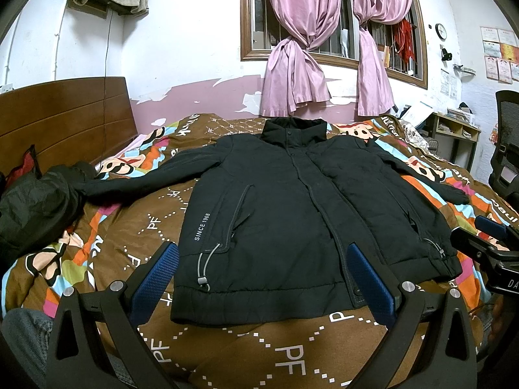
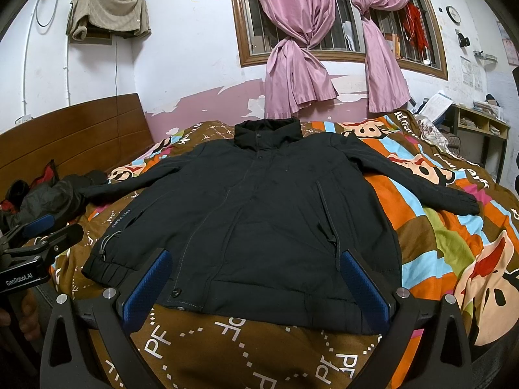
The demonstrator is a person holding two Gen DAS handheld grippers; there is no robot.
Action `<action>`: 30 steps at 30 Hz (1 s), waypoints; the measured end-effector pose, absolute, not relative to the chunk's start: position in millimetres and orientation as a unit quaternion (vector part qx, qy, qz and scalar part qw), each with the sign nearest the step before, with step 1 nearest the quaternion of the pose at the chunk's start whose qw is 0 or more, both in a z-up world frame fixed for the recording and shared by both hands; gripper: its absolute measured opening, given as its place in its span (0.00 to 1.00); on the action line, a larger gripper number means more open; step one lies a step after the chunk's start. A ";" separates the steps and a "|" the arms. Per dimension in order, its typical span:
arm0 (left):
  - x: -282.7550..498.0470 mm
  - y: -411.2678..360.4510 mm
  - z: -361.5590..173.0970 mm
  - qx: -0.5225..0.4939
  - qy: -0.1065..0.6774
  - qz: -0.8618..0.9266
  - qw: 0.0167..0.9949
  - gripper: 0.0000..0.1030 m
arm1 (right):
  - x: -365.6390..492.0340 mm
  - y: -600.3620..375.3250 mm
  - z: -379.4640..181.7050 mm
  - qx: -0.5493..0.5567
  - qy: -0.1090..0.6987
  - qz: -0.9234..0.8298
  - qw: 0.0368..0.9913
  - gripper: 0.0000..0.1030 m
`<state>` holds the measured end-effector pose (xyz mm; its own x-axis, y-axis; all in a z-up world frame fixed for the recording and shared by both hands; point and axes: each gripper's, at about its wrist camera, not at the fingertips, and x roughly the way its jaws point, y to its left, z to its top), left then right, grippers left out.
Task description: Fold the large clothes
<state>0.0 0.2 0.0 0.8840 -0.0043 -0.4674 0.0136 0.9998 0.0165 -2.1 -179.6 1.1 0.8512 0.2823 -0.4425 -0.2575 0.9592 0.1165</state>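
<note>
Bed (image 1: 227, 350) w/ a brown patterned quilt (image 2: 259, 350) fills both views, running fwd from under both grippers to the wooden headboard (image 1: 65, 120) far left. White "PF" letters repeat across the quilt, w/ cartoon monkey faces in orange, blue and green patches.

Black jacket (image 1: 275, 220) lies flat and face up on the quilt, straight ahead of both grippers, collar at the far end, hem nearest. Front is closed, both sleeves spread out to the sides. "SINCE 1968" reads in white along the left front panel, just fwd of the left gripper's left finger. A grey drawcord hangs at that hem corner.

Left gripper (image 1: 262, 282) hovers over the hem, fingers wide apart, nothing between them. Right gripper (image 2: 256, 285) also sits above the hem w/ fingers spread apart, holding nothing. In the right wrist view the left gripper's body shows at the left edge, marked "GenRobot.AI".

Dark bundle of clothes (image 1: 39, 204) lies far left of the left gripper, touching the jacket's left cuff.

Beyond the bed: pink curtains (image 1: 324, 42) knotted over a barred window, a wall shelf draped w/ a beige cloth (image 2: 107, 13), a small wall clock (image 1: 441, 31). No containers w/ readable contents.
</note>
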 end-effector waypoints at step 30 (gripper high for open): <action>7.3 11.2 4.9 -0.022 0.263 -0.008 0.965 0.98 | 2.6 -177.1 7.8 0.020 0.242 0.130 0.961 1.00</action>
